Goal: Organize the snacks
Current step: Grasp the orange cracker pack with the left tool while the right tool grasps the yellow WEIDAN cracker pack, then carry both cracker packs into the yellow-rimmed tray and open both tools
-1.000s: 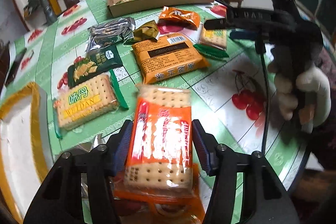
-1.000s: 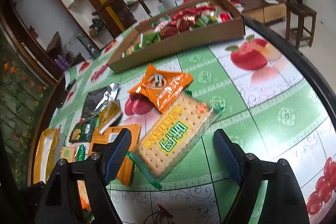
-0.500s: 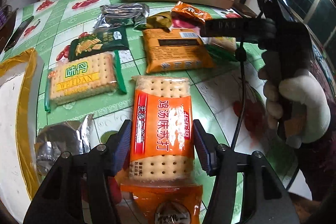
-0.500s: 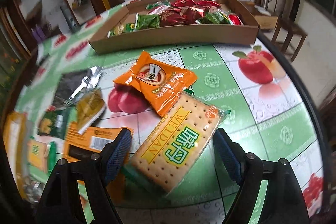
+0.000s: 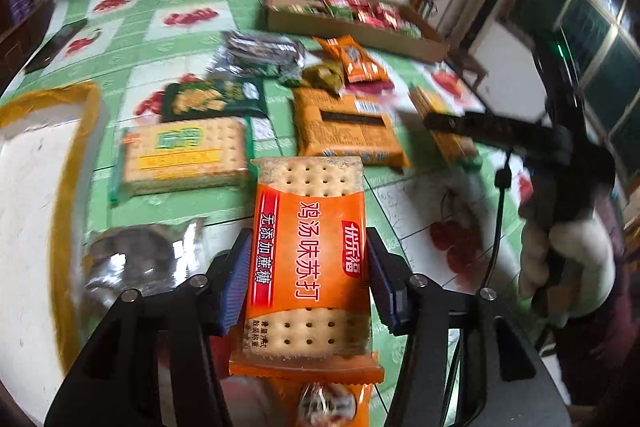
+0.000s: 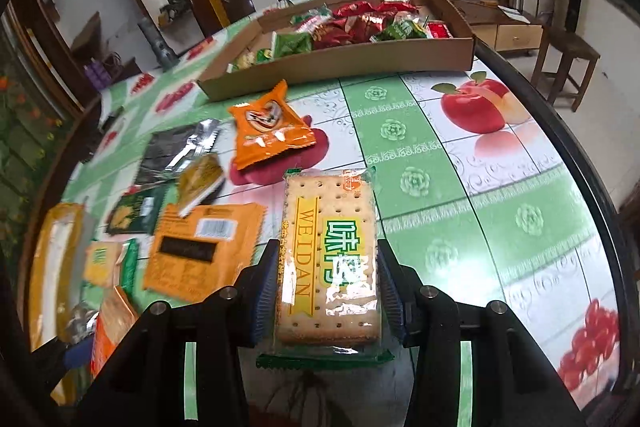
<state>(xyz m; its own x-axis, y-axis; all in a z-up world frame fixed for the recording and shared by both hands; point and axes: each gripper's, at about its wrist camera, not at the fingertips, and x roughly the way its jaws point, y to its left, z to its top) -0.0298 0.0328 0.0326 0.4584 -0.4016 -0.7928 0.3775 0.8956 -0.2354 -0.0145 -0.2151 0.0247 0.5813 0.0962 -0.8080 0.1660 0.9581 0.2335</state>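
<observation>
While each hand-held gripper is closing across a cracker pack's short width, left on the orange cracker pack, right on the green-labelled cracker pack, both packs' long axes point toward the snack box at the counter's far side.

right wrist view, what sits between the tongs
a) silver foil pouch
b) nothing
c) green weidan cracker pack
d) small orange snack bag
c: the green-trimmed WEIDAN cracker pack lies lengthwise between the blue pads of the right tongs, whose jaws are closing on it, while the small orange snack bag and the silver foil pouch lie farther off on the table.
</observation>
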